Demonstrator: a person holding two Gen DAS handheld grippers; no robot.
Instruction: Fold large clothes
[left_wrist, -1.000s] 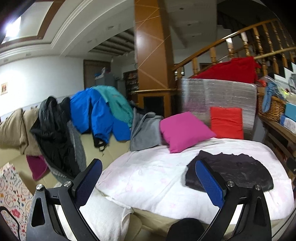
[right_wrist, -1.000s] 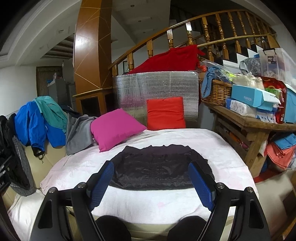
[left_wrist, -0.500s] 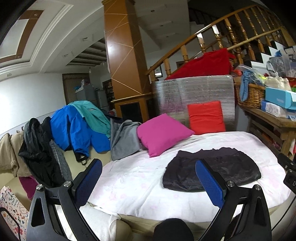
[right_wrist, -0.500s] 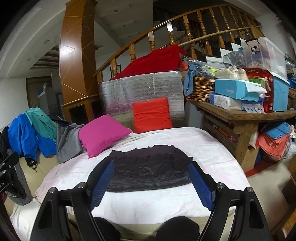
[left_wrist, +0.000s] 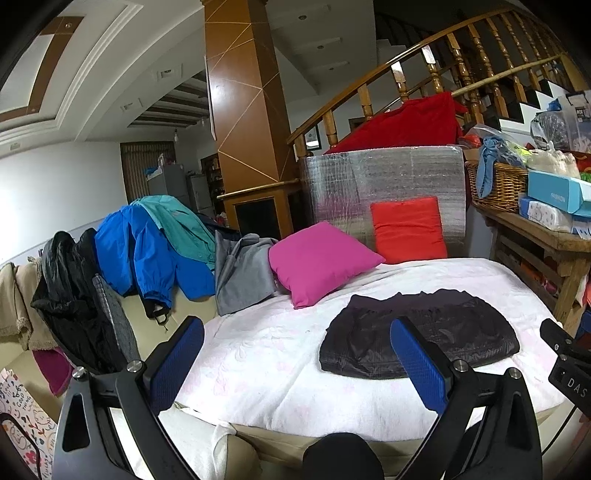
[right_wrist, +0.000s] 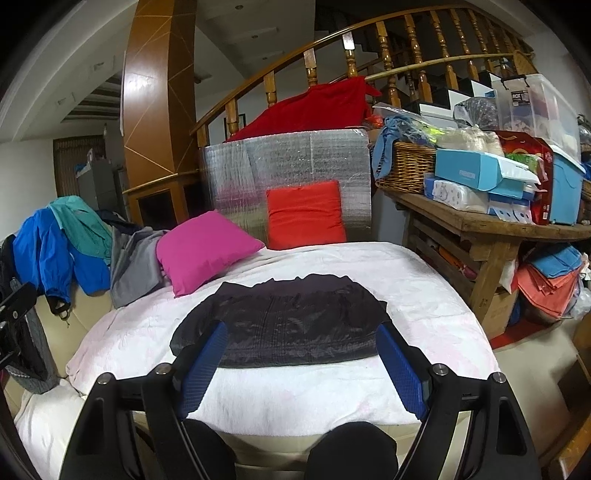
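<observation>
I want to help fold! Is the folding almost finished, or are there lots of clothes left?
One done: a dark garment lies folded flat on the white cover. Nothing is in hand: the left gripper and right gripper are both open and empty. Lots left: the blue jacket, teal jacket, grey garment and black coat wait unfolded on the sofa.

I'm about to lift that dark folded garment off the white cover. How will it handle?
The dark folded garment looks thin and shiny, so it is probably slippery between the pads. Its wrinkled, flat lie on the white cover suggests it is floppy and light; a one-edge lift would likely let the folds sag open.
</observation>
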